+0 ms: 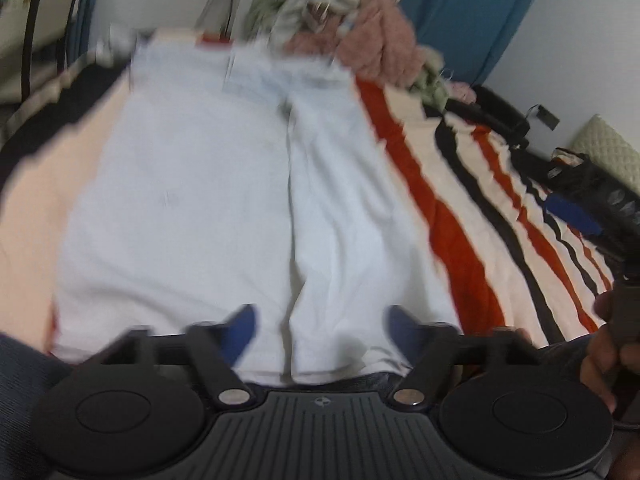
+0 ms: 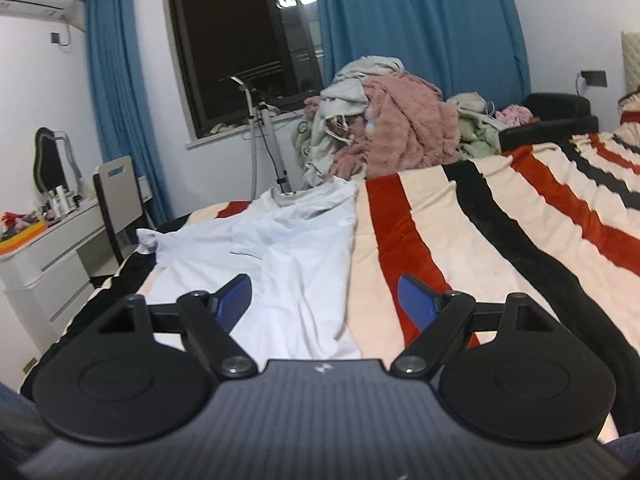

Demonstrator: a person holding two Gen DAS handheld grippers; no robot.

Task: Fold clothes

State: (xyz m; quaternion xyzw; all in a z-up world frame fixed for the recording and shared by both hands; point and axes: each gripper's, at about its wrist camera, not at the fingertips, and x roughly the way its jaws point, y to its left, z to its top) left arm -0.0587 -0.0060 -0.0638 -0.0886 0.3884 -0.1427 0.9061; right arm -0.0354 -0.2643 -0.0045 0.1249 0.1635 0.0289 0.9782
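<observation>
A white T-shirt (image 1: 224, 200) lies spread flat on the striped bedspread (image 1: 472, 216), collar end away from me. My left gripper (image 1: 322, 326) is open, its blue pads apart just above the shirt's near hem, holding nothing. In the right wrist view the same shirt (image 2: 296, 248) lies left of centre on the bedspread (image 2: 500, 240). My right gripper (image 2: 326, 300) is open and empty, hovering over the shirt's near right edge. It also shows at the right edge of the left wrist view (image 1: 576, 220), held in a hand.
A pile of unfolded clothes (image 2: 384, 128) with a pink fleece sits at the bed's far end. A black bag (image 1: 592, 184) lies at the right. A white desk (image 2: 44, 256), a chair (image 2: 116, 200) and a stand (image 2: 268, 136) are left of the bed.
</observation>
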